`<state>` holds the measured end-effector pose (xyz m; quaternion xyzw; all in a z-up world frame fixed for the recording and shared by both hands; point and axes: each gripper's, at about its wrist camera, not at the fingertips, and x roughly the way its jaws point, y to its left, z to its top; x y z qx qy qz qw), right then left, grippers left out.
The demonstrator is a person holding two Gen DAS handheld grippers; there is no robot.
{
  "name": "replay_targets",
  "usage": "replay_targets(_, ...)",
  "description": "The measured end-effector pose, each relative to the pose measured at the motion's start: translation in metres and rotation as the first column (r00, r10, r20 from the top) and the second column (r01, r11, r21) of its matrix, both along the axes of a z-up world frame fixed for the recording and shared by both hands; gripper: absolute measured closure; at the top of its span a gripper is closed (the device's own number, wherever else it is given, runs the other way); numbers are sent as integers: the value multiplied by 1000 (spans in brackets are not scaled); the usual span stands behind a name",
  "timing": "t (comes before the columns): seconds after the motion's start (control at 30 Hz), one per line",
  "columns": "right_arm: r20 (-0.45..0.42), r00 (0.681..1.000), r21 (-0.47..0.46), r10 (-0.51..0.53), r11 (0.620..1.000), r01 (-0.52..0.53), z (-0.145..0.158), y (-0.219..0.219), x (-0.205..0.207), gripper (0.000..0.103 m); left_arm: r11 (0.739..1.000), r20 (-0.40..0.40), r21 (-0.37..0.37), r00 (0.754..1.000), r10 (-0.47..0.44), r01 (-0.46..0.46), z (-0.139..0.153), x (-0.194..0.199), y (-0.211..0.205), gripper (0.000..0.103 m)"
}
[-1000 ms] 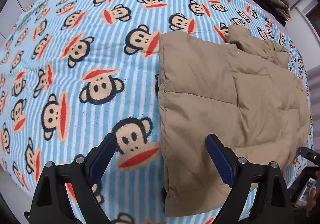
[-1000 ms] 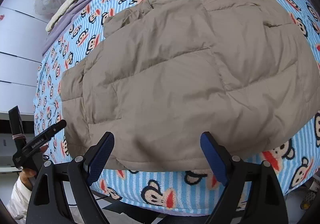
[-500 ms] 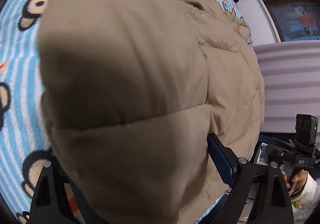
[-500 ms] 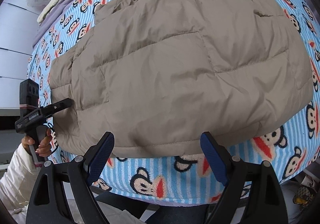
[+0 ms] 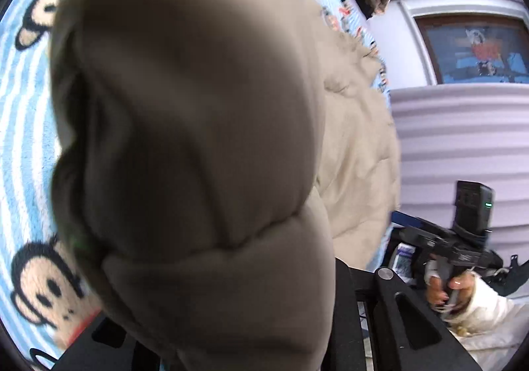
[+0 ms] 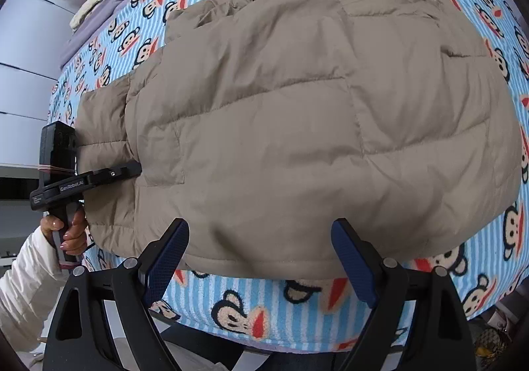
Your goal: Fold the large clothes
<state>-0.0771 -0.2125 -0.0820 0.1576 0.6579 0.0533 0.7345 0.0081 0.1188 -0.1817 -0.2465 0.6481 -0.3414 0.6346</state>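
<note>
One bed (image 6: 258,308), covered in a blue-and-white striped blanket printed with cartoon monkey faces, fills most of the right wrist view. Spread flat across it, from the middle left to the far right of the frame, lies a large beige quilted puffer jacket (image 6: 297,113), its hem toward the bottom edge. At the bottom centre the right tongs (image 6: 261,258) stand wide apart, above the hem, with nothing between them. At the middle left, the left tongs (image 6: 127,171) reach into the jacket's side edge, gripped by a hand (image 6: 67,232) in a white sleeve. In the left wrist view a bulging, blurred fold of the jacket fills the centre and hides the fingers; the tongs have just been closing and are clamped on this fold. At the lower right of that view the other hand (image 5: 453,291) holds its tool.
</note>
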Motion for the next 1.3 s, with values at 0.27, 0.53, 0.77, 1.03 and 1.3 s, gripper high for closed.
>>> replay_targets(0.27,175,985,-15,-2,1000,5,7,-25,34,86,1000,4,-21,1000,20,-20,62,-13,-24,78)
replay_targets(0.53,193,981,69,31,997,-45,-44,-29,90,87,999,24,36,1000,-12,11,143,-24,-103,78)
replay_targets(0.77,108,994,272,-19,962,-11,-78,-49,110,92,972,108,217,987,-116,90,189,-30,-225,78)
replay_targets(1.03,13,998,421,-69,905,57,-88,-79,114,97,925,155,345,962,-223,159,197,-34,-302,53)
replay_targets(1.3,114,952,443,-284,872,207,-23,-199,68,38,906,116,363,954,-276,218,177,-1,-345,49)
